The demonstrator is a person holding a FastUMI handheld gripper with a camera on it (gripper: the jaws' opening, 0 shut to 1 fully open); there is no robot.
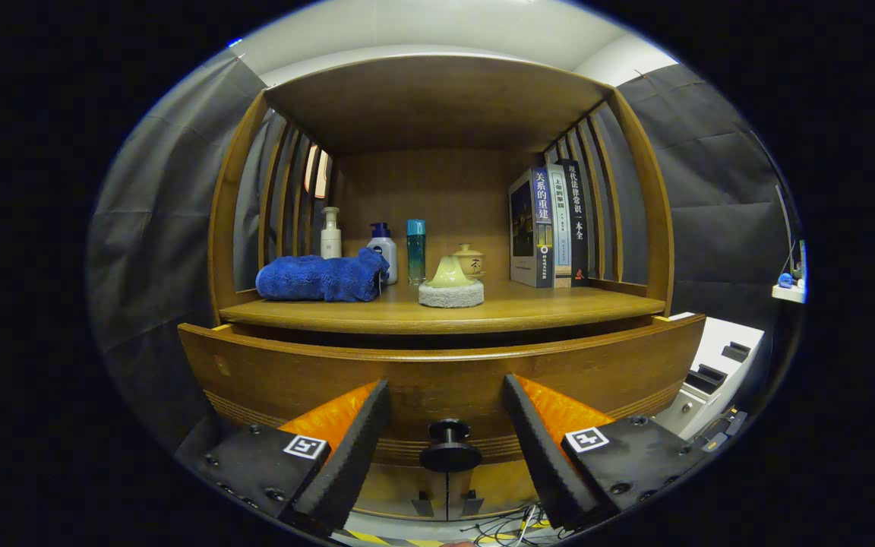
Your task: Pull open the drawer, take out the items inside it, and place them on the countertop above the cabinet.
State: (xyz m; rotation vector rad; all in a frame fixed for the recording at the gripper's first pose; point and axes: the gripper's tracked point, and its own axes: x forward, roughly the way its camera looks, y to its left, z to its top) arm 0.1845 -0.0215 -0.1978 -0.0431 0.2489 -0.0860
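Drawer (437, 372) sits just ahead of our gripper (446, 425), its knob (450, 448) between the spread fingers, ungripped; a towel (322, 278) and small things rest on the table (544, 310) beyond.

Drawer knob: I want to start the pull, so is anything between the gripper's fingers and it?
Nothing visible. The drawer knob sits between the open gripper fingers, neither touching it; only the drawer front lies behind.
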